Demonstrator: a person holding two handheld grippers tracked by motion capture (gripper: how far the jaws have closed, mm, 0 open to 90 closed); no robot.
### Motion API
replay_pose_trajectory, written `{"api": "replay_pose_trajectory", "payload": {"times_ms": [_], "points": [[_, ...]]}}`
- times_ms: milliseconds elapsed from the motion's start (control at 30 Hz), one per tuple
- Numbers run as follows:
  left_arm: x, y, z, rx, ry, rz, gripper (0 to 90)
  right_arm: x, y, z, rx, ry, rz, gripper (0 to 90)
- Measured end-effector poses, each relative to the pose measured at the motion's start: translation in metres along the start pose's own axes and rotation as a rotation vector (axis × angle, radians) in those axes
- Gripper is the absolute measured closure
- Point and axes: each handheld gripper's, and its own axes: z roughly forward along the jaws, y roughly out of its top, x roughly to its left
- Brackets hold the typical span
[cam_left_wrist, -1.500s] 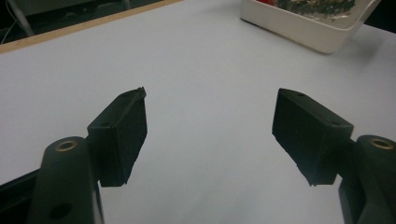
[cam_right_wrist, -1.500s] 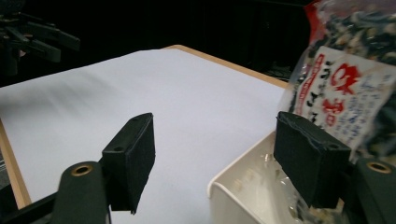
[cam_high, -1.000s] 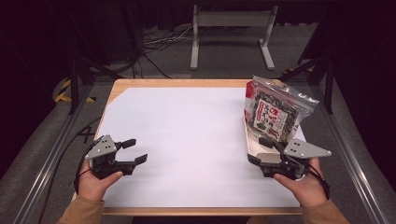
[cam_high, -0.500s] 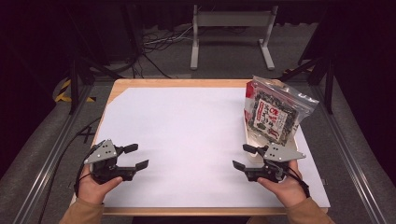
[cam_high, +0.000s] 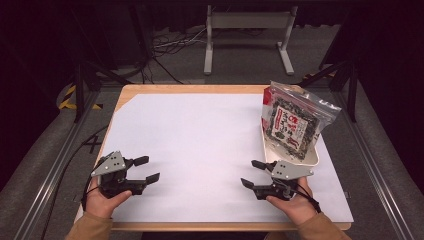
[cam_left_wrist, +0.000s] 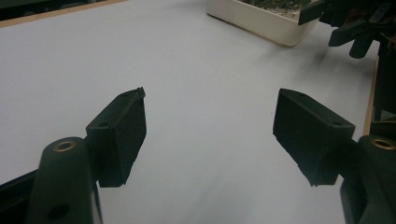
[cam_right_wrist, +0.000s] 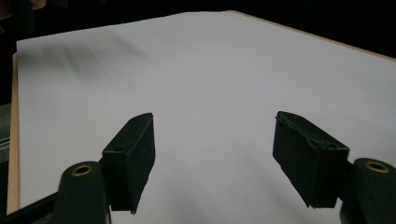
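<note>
White tray (cam_high: 289, 156) beside gaping right tool (cam_high: 254, 173)

— What lies on the surface (cam_high: 200, 130)?
— I see a clear bag of dark snack (cam_high: 292, 122) with a red label. It leans tilted in a white tray (cam_high: 312, 159), at my far right.

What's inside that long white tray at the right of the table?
A clear plastic snack bag with a red-and-white label stands propped in the long white tray, leaning above its rim. Dark pieces show through the bag. The bag covers the tray's floor, so anything beneath is hidden.
</note>
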Motion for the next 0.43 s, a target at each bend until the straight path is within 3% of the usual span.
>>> {"api": "replay_pose_trajectory", "payload": {"times_ms": [233,433], "points": [[0.0,-0.002,0.002,0.004,-0.008,0.002,26.1,0.0,-0.01,0.012,0.039,0.011,0.019,30.2],[0.001,-0.003,0.002,0.01,-0.01,-0.008,26.1,0.0,-0.01,0.011,0.019,0.004,0.014,29.4]]}}
